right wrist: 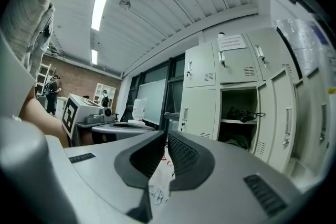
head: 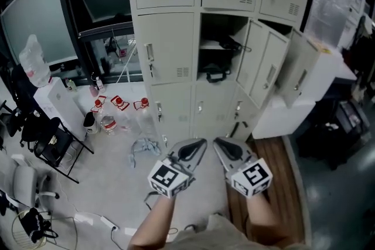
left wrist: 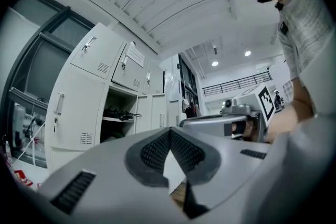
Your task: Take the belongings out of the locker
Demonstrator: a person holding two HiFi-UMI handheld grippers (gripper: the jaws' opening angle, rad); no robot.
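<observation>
Belongings (head: 215, 72) are lying in the open middle compartment of the locker (head: 167, 38), well apart from both tools. Left gripper (head: 201, 143) and right gripper (head: 218, 143) are hovering side by side nearer, jaws closed together, gripping nothing. Bottles (head: 117, 107) are standing on the floor, left.

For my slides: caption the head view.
Left gripper and right gripper, both empty, face an open locker holding a black bag.
</observation>
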